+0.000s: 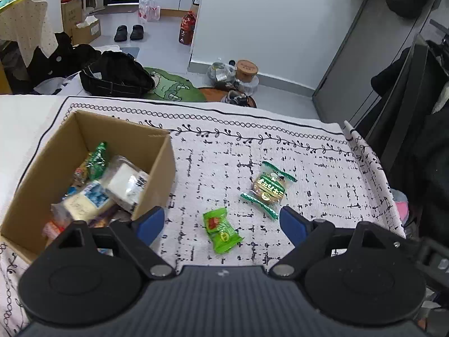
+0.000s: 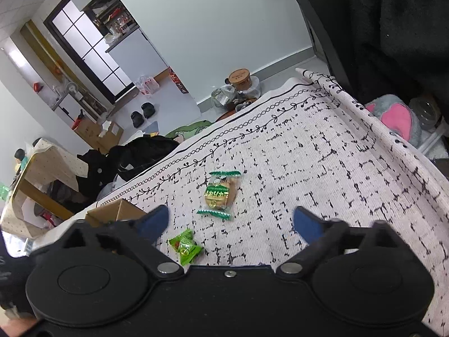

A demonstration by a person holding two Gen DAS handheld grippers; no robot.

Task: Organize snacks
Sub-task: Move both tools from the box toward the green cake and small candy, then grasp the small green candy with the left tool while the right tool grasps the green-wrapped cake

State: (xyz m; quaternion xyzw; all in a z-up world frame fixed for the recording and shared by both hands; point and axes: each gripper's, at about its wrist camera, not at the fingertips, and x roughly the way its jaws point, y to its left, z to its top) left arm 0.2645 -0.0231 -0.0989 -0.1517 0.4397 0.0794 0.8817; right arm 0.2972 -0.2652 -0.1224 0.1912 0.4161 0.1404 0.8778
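Left gripper [image 1: 221,224] is spread wide and empty; right gripper [image 2: 231,223] is at its widest, also empty. No earlier view to compare.

Nearest: a small bright-green snack packet [image 1: 221,234] lies flat on the patterned cloth [image 1: 322,174], just ahead of the left gripper, between its fingertips. From the right gripper it sits low and left, beside the left finger. Judged light, crinkly, slippery film; pinch across the puffed middle, not the crimped ends.

Slightly farther, ahead and right of the left gripper: a clear biscuit packet with green crimped ends [image 1: 268,189]. Probably brittle inside, so grip gently across the width.

To the left: a cardboard box [image 1: 160,165] already holding several snacks.
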